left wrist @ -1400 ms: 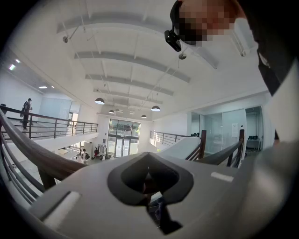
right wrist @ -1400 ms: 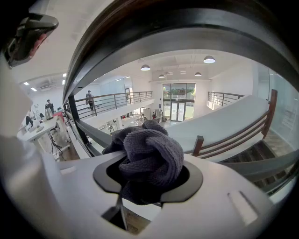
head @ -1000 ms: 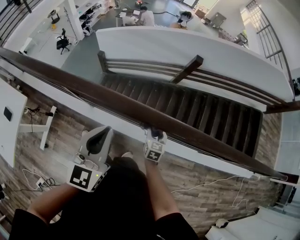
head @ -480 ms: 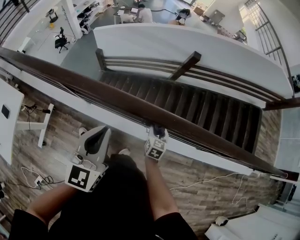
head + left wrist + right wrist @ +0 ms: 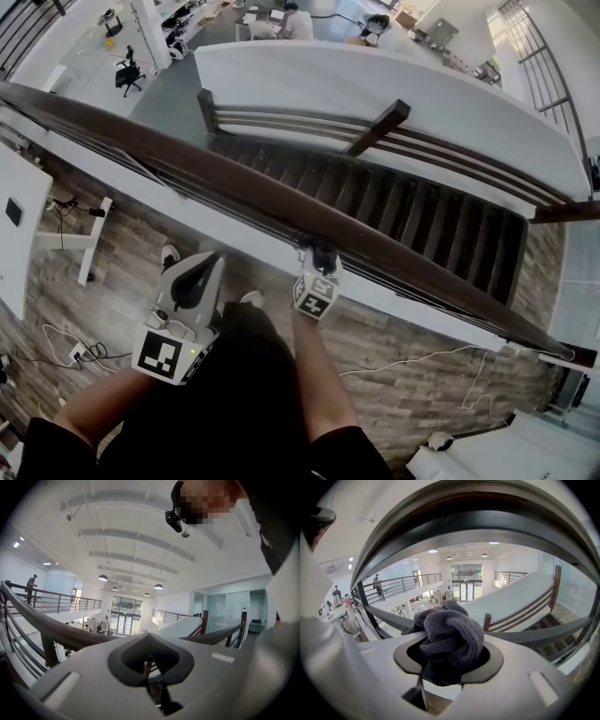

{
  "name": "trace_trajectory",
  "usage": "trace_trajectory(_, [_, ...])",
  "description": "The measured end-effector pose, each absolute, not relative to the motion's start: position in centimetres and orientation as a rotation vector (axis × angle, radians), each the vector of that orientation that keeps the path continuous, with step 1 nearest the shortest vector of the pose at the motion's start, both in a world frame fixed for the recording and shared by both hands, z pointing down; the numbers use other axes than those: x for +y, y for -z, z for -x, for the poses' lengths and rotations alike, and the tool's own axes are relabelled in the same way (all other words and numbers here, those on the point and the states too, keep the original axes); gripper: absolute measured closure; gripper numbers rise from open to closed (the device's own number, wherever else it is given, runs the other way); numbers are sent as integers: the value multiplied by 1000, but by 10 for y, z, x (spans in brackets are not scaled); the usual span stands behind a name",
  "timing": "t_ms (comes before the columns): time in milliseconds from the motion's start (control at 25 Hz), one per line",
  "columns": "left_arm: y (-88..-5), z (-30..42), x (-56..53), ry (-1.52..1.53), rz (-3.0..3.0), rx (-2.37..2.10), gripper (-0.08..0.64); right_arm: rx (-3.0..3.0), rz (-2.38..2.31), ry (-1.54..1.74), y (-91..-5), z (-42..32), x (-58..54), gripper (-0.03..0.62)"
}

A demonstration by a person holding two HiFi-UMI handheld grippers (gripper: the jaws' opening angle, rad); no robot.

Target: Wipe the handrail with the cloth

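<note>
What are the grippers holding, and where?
The right gripper clamps the gray cloth by its bunched-up middle. The left gripper holds nothing.

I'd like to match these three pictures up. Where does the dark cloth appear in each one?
Head view: the cloth is a small dark wad just right of centre, at the tip of the right claw, by the handrail's near edge.
Left gripper view: not in it.
Right gripper view: dead centre, bunched between the jaws.
Shared landmark: the dark handrail, which shows in all three views.
</note>
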State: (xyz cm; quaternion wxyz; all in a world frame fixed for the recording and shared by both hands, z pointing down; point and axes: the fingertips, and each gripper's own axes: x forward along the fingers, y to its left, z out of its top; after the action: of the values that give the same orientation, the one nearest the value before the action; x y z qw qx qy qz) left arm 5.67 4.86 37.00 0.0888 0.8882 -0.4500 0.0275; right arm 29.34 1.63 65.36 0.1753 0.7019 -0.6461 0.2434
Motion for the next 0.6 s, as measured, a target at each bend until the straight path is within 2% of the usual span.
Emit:
trace_trajectory(240, [-373, -29, 44, -73, -2634, -1376, 560, -1944, -1884, -625, -644, -234, 0, 416])
trace_trajectory(600, [-363, 61, 23, -6, -2546, -1590, 560, -2164, -1578, -490, -639, -95, -48, 416])
